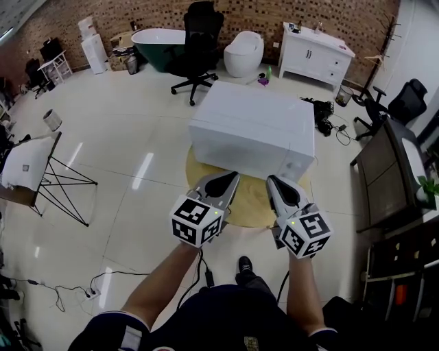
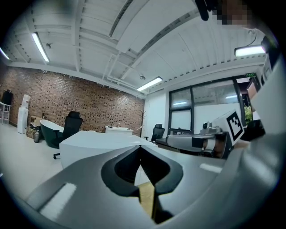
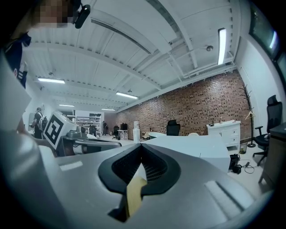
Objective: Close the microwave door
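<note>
The left gripper (image 1: 221,186) and the right gripper (image 1: 280,188) are held side by side just in front of the microwave (image 1: 254,113). On each, the jaws meet at the tips and leave only an empty oval hollow behind them. Neither one has hold of anything.

The microwave sits on a small round wooden tabletop (image 1: 248,209) with its front toward the person. From the head view the door (image 1: 240,147) looks flush with the body. No swung-out panel shows, so it may already be shut, though the steep angle leaves the latch unclear.

If a push is needed, the main risk is probably the microwave sliding. It covers most of the tabletop, and its back end appears to reach past the rim, so a hard shove on the front could shift it backward or rock the stand. A narrow tip pressed near the control side rather than the door's free edge might skid off the smooth white face.

Pale glossy tiles cover the floor (image 1: 130,144). A black office chair (image 1: 197,41), a dark bathtub (image 1: 154,42), a toilet (image 1: 244,52) and a white cabinet (image 1: 317,53) line the brick wall (image 1: 288,12). A dark desk (image 1: 384,161) stands to the right, and cables (image 1: 89,291) trail near the person's feet.
</note>
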`<state>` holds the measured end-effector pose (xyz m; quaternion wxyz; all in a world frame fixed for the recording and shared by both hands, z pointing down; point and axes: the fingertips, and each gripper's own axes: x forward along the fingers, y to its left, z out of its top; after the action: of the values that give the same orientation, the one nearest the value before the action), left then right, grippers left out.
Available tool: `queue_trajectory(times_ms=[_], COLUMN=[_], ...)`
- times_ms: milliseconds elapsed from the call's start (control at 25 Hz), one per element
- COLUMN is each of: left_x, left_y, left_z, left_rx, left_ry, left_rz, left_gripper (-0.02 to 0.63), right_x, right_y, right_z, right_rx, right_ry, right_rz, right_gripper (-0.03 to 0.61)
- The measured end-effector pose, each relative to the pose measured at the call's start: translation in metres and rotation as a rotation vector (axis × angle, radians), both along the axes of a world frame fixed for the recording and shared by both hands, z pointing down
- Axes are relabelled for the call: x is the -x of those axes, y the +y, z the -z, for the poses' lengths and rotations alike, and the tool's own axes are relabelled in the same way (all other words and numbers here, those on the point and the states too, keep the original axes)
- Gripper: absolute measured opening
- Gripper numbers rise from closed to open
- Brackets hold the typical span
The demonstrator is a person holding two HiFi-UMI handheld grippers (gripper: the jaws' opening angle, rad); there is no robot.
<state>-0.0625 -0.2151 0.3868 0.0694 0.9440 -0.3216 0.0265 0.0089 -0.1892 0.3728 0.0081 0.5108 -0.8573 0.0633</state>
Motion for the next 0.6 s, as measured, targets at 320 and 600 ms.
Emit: queue_trajectory(times_ms=[320, 600], left_x=[0.005, 0.002], left_y=[0.018, 0.033], left_z=[0.001, -0.007], left_rx=[0.002, 0.011], left_ry=[0.002, -0.003], left_rz=[-0.017, -0.025], left_gripper=[0.011, 0.011], right_x=[0.008, 0.009], right_y=[0.015, 0.023], right_z=[0.002, 0.001], right_rx=[-0.001, -0.006], right_ry=[0.016, 0.028], right_rz=[-0.005, 0.002], right_gripper=[0.002, 0.000])
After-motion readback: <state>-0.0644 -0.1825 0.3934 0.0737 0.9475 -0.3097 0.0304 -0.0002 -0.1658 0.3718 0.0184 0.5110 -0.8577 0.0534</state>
